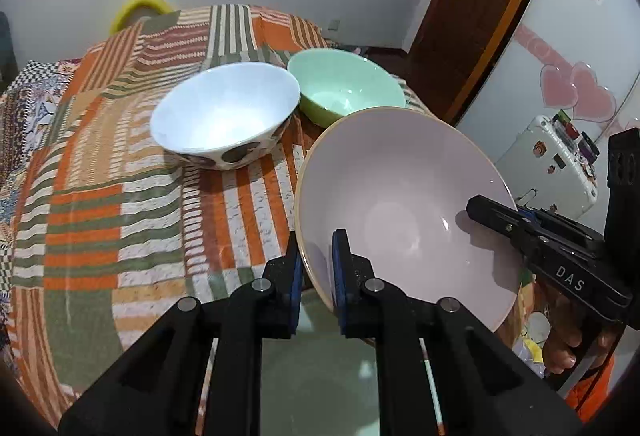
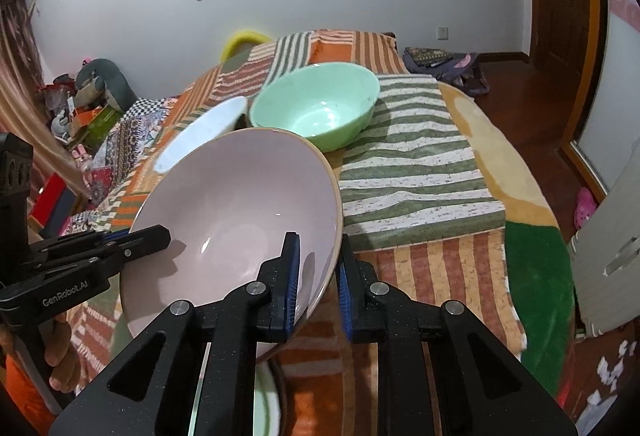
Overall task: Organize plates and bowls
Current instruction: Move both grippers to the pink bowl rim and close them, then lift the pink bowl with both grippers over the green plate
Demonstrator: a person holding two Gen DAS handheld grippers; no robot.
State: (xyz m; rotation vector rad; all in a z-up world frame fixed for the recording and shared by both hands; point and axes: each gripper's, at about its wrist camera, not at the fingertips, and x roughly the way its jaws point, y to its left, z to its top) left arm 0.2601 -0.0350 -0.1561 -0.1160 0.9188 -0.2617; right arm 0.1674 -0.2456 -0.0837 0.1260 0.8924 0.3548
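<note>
A large pale pink bowl (image 1: 400, 212) is held tilted above the striped cloth, gripped at opposite rims. My left gripper (image 1: 318, 276) is shut on its left rim; my right gripper (image 2: 318, 272) is shut on its right rim (image 2: 240, 204). Each gripper shows in the other's view, the right one (image 1: 520, 228) and the left one (image 2: 120, 248). A white bowl with dark spots (image 1: 226, 116) and a mint green bowl (image 1: 346, 86) stand upright side by side on the cloth beyond. Both also show in the right wrist view, the white one (image 2: 204, 132) partly hidden, the green one (image 2: 316, 108).
A green-rimmed plate (image 2: 266, 404) lies below the pink bowl near the front edge (image 1: 316, 376). The table (image 2: 420, 176) is covered with a striped orange and green cloth. A white suitcase (image 1: 552, 164) stands at the right. A yellow chair back (image 1: 138, 10) is behind the table.
</note>
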